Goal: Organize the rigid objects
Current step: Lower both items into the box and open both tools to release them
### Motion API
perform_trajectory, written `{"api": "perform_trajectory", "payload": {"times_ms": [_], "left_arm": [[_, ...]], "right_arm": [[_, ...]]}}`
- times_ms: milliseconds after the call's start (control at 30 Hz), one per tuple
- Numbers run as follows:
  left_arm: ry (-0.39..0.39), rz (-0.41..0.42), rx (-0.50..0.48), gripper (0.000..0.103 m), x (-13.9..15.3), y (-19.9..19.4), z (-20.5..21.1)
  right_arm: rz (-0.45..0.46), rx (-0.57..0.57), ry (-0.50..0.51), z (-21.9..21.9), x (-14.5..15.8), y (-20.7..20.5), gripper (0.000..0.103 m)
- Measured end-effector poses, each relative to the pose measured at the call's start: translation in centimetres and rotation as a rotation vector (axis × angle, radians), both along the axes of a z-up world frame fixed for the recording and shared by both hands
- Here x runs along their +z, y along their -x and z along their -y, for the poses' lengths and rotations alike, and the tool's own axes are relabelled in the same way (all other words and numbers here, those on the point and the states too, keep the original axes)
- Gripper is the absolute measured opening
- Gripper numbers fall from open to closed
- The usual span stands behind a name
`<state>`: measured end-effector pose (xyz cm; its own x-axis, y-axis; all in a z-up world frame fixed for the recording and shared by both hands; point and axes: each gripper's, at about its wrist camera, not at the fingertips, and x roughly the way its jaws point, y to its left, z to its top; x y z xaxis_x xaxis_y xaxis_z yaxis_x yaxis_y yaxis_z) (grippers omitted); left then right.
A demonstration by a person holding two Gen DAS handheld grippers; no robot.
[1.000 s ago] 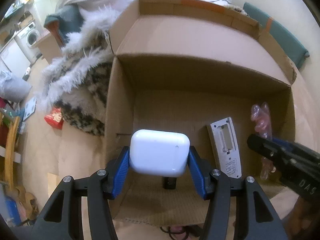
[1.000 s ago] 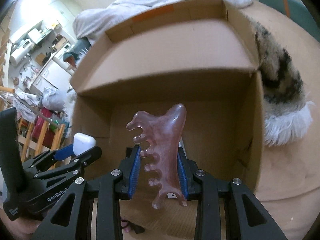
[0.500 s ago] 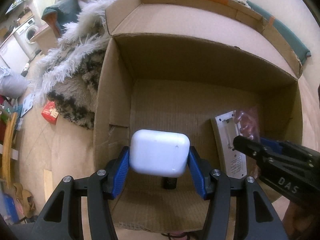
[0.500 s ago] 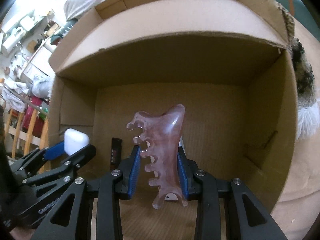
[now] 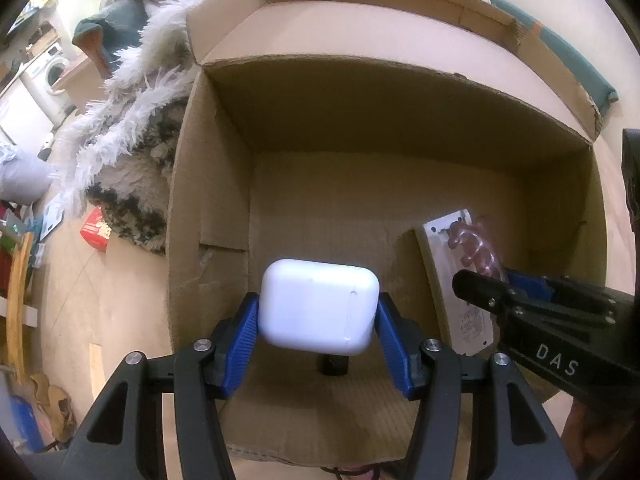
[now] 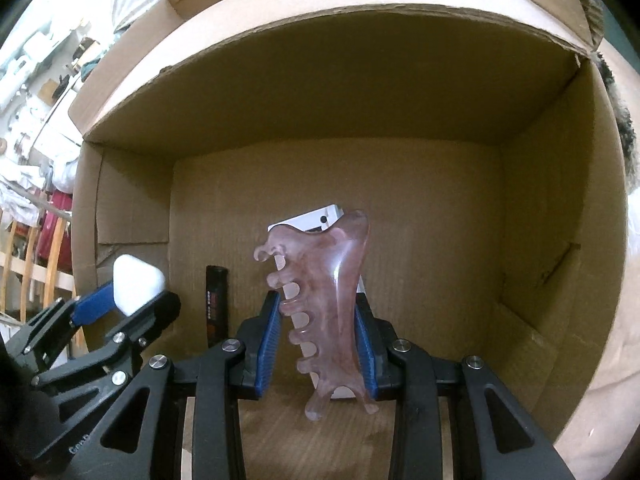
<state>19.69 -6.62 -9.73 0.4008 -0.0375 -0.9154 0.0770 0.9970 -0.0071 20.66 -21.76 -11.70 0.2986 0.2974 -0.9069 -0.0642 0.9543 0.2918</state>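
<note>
My left gripper (image 5: 318, 312) is shut on a white earbud case (image 5: 318, 306), held inside the open cardboard box (image 5: 360, 128) near its left wall. My right gripper (image 6: 318, 316) is shut on a translucent pink wide-toothed comb (image 6: 324, 300), low in the same box. On the box floor a white remote (image 5: 460, 280) lies face down, partly behind the comb in the right wrist view. A small black stick-shaped object (image 6: 217, 304) lies on the floor beside it. From the right wrist view the left gripper (image 6: 136, 292) and its case sit at the left.
A fluffy white and dark spotted blanket (image 5: 132, 136) lies against the box's left side. A red packet (image 5: 95, 234) rests on the floor beyond it. A washing machine (image 5: 56, 72) and wooden furniture (image 5: 16, 300) stand far left. The box flaps stand open.
Both grippers have sunk deeper into the box, the right one more so. The pink comb has come down close over the white remote. Both grips are unchanged.
</note>
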Motion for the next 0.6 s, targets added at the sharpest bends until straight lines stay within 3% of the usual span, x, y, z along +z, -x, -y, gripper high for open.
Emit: {"api": "perform_trajectory", "payload": {"times_ms": [133,200,333,400,600], "left_arm": [[0.015,-0.011,-0.016,0.055,-0.2,0.1,0.3],[0.018,-0.012,-0.017,0.065,-0.1,0.2,0.5],[0.026,-0.006,-0.012,0.070,0.2,0.3,0.7],[0.021,-0.009,-0.009,0.070,0.3,0.2,0.6],[0.030,-0.009,-0.004,0.070,0.5,0.2,0.5]], "right_arm": [[-0.002,-0.014,-0.007,0.6,0.1,0.0,0.036],[0.012,-0.014,-0.017,0.5,0.4,0.1,0.036],[0.062,-0.007,-0.018,0.3,1.4,0.3,0.039],[0.084,-0.010,-0.024,0.3,1.8,0.3,0.070],[0.097,-0.010,-0.057,0.2,2.1,0.2,0.086]]}}
